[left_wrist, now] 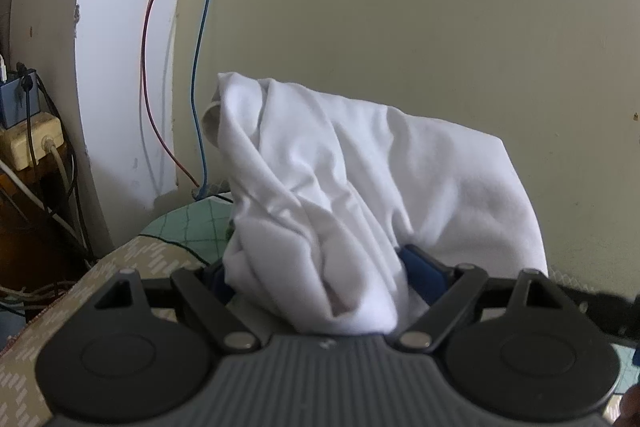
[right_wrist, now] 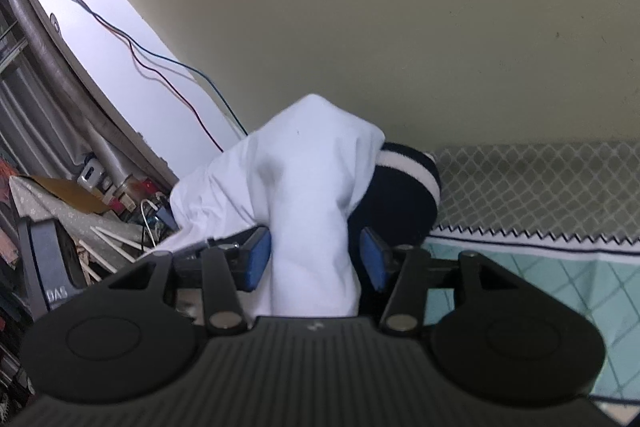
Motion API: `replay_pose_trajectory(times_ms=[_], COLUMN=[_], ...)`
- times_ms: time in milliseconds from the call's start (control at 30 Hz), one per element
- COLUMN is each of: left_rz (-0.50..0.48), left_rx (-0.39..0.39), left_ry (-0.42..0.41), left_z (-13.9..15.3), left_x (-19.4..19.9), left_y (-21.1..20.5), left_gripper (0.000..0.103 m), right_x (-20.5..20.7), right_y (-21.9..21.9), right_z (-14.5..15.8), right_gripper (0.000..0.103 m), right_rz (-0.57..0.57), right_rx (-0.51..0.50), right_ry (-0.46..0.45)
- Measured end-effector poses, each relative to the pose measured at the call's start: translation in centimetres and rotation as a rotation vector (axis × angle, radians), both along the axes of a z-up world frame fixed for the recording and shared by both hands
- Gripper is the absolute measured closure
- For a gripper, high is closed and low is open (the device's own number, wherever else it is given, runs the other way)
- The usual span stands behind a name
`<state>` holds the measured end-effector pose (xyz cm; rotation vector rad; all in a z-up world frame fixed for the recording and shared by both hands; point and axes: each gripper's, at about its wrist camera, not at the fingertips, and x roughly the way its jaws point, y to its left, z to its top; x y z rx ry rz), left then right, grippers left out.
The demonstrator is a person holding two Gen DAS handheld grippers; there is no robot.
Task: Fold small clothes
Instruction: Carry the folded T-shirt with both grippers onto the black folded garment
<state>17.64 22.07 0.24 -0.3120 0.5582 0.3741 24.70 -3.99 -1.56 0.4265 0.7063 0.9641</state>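
Between the blue pads of the left gripper (left_wrist: 320, 279) rises a bunched white garment (left_wrist: 340, 195), crumpled in deep folds, its rolled hem at the far left; whether these pads press it I cannot tell, as cloth covers them. Only the right wrist view shows a dark navy piece with a white stripe (right_wrist: 408, 179) just behind the cloth, and the right gripper (right_wrist: 316, 259) standing apart, the white fabric between its pads. No view shows the garment's lower end.

A lived-in home room: plain wall (left_wrist: 400, 7), patterned tablecloth (right_wrist: 540, 179) at three o'clock, tangled wires (left_wrist: 48, 163) at nine o'clock.
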Motion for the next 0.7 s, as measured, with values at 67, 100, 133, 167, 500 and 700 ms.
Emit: replay_pose_trajectory(times_ms=[67, 100, 133, 167, 500, 700], left_rz=[0.001, 0.001, 0.001, 0.004, 0.019, 0.03], left_rx=[0.005, 0.009, 0.012, 0.014, 0.022, 0.043], left_ry=[0.004, 0.005, 0.006, 0.006, 0.003, 0.013], left_z=[0.1, 0.1, 0.1, 0.1, 0.1, -0.1], left_x=[0.0, 0.0, 0.1, 0.1, 0.4, 1.0], left_y=[-0.1, -0.1, -0.1, -0.1, -0.3, -0.8], left_gripper=[0.017, 0.017, 0.017, 0.017, 0.017, 0.017], right_x=[0.0, -0.1, -0.2, -0.2, 0.4, 1.0], right_y=[0.4, 0.6, 0.9, 1.1, 2.8, 3.9], right_z=[-0.1, -0.1, 0.0, 0.1, 0.3, 0.2], right_gripper=[0.057, 0.062, 0.064, 0.065, 0.071, 0.071], right_rz=[0.008, 0.012, 0.012, 0.009, -0.024, -0.04], right_rx=[-0.01, -0.02, -0.033, -0.044, -0.118, -0.166], right_ry=[-0.005, -0.012, -0.02, -0.028, -0.074, -0.08])
